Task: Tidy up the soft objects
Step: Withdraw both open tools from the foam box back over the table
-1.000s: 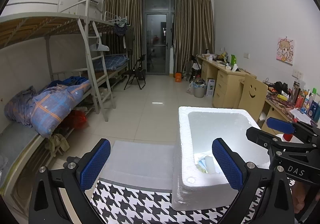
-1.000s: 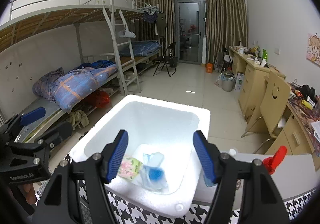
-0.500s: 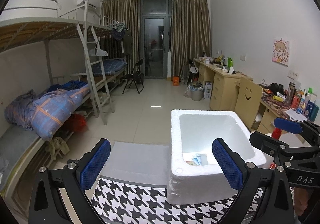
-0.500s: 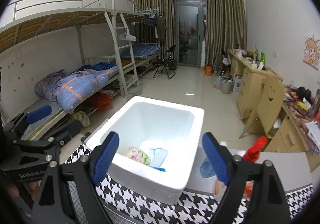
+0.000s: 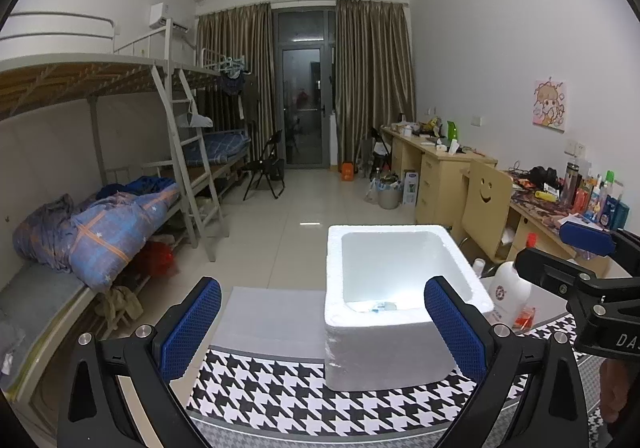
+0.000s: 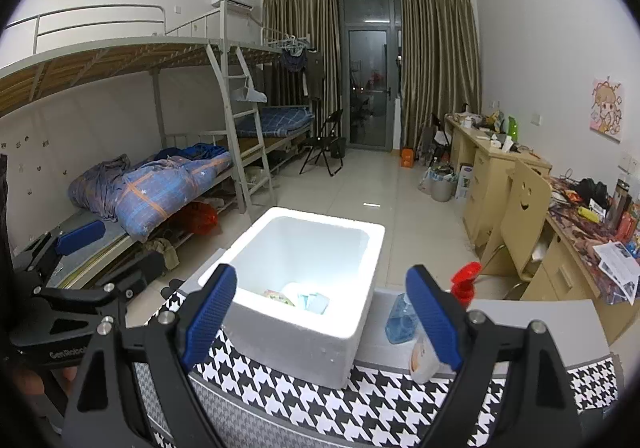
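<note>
Both cameras have drawn back and risen since a second ago, so the white foam box [image 6: 304,288] now looks smaller and sits farther from the fingers in each view; the right hand-held gripper [image 6: 322,322], then poised right over the box opening, is now clear of it.

At the left, the left hand-held gripper [image 5: 323,326] hangs over the surface with its blue pads [image 5: 191,328] spread wide and nothing between them. Below it lies the houndstooth cloth [image 5: 288,392], and beyond that a grey mat [image 5: 272,316]. To the right of the mat the foam box [image 5: 400,344] stands upright on the cloth, open at the top. Soft packets [image 6: 306,298] lie on its floor: a flowered one beside pale blue ones. The right hand-held gripper is likewise wide open and empty, its pads framing the box from nearer the camera. Just right of the box stand a blue-liquid bottle [image 6: 400,318], a white bottle [image 5: 510,298] and a red spray trigger [image 6: 464,282].
</note>
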A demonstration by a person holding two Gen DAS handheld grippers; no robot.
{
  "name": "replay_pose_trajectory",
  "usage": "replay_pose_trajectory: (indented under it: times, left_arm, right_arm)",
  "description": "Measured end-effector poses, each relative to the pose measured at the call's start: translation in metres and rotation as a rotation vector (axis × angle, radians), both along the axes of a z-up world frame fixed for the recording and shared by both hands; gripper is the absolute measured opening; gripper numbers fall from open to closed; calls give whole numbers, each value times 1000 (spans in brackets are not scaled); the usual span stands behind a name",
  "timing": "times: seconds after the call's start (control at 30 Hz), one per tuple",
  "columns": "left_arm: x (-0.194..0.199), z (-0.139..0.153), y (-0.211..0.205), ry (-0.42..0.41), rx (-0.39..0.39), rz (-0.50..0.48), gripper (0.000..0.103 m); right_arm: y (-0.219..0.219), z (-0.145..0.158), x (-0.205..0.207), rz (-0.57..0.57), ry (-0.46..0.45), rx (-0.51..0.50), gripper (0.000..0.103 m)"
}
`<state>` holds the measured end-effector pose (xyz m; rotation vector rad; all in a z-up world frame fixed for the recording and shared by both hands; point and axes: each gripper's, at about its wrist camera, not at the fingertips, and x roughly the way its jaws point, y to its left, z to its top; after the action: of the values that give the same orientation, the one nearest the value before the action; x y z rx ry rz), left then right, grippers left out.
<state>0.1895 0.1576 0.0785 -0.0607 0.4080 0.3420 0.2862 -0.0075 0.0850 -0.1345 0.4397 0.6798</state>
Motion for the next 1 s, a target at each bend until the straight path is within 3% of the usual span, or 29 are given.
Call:
replay_pose_trajectory:
  times: [1.0]
  left_arm:
    - [-63, -3, -48, -69, 28, -72, 102]
  right_arm:
    - [-56, -7, -66, -11, -61, 60, 90]
